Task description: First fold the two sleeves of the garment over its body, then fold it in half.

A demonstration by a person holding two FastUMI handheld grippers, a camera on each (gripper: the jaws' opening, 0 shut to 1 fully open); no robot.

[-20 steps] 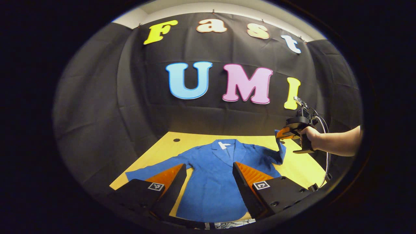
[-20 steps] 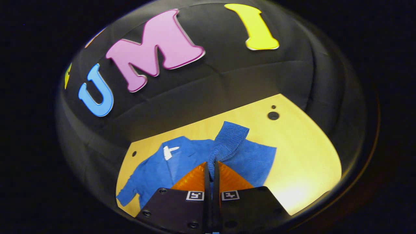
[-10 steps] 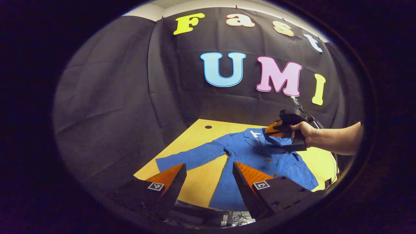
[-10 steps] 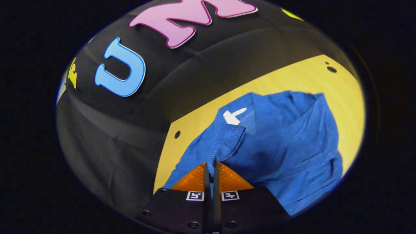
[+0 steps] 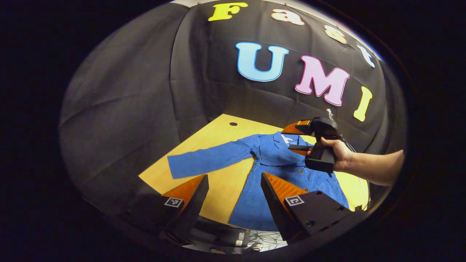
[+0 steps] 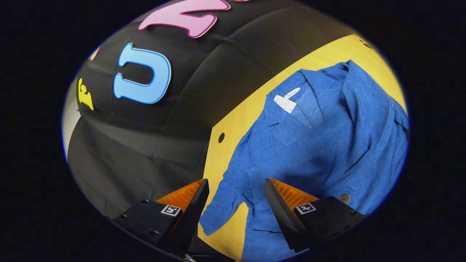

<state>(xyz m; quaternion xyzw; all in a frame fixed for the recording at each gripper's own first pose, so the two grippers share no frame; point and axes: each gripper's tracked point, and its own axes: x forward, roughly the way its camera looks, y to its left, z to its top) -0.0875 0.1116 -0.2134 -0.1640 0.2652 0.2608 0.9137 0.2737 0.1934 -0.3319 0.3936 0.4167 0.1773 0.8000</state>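
The left gripper (image 5: 233, 193) hangs with its fingers spread and nothing between them, above the near edge of the wooden table (image 5: 218, 131). In the left gripper view the blue jacket (image 5: 276, 174) lies flat on that table, collar toward the booth wall, its one sleeve (image 5: 211, 162) stretched out sideways from the body and not yet folded. Over the jacket's chest a hand (image 5: 336, 153) holds the right gripper (image 5: 296, 140), its fingers apart.

In the right gripper view the right gripper (image 6: 235, 198) is likewise spread and empty, just above the jacket (image 6: 320, 138), where the other sleeve (image 6: 367, 105) already lies folded across the body beside the white neck label (image 6: 285, 102).

The outstretched sleeve looks to be next: pinching it near the cuff, lifting just clear of the table and laying it straight across the chest should avoid dragging the body or bunching the shoulder.
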